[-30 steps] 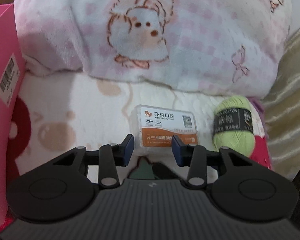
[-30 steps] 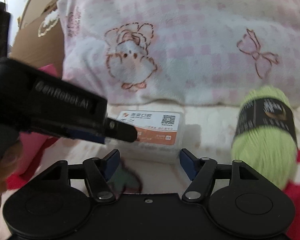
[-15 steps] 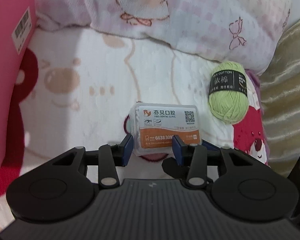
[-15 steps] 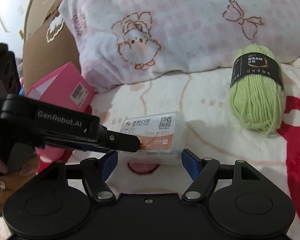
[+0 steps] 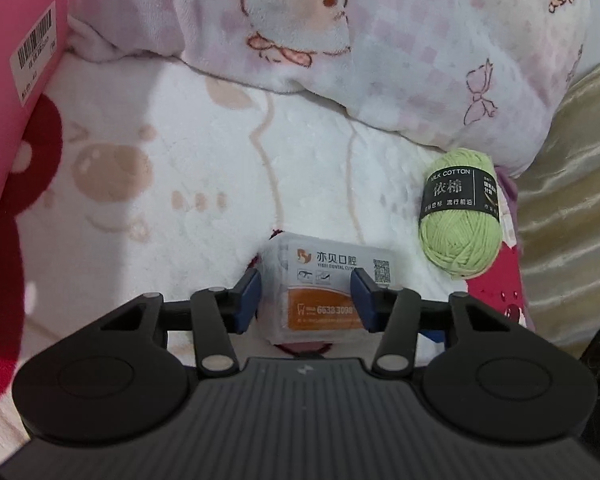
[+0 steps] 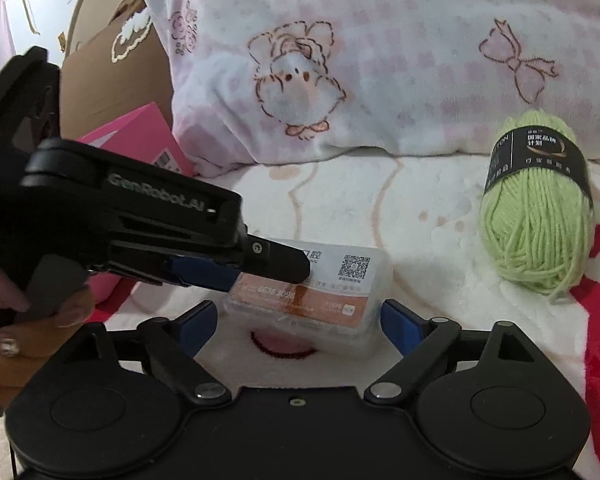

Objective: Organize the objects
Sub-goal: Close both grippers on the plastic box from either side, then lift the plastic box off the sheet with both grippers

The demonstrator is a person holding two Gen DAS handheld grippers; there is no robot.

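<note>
Both our jaws have widened around the box (image 5: 324, 288).
Left gripper (image 5: 306, 294) straddles it, opening, pads unpressed; right gripper (image 6: 295, 318) spreads clear of its ends.

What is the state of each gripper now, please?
Left gripper: fingers opening, the clear plastic box between them, no firm grip visible.
Right gripper: fingers opening wide on either side of the same box, not touching it.

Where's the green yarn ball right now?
The green yarn ball lies on the blanket, right of the clear plastic box in both wrist views, just below the pink checked pillow.
</note>
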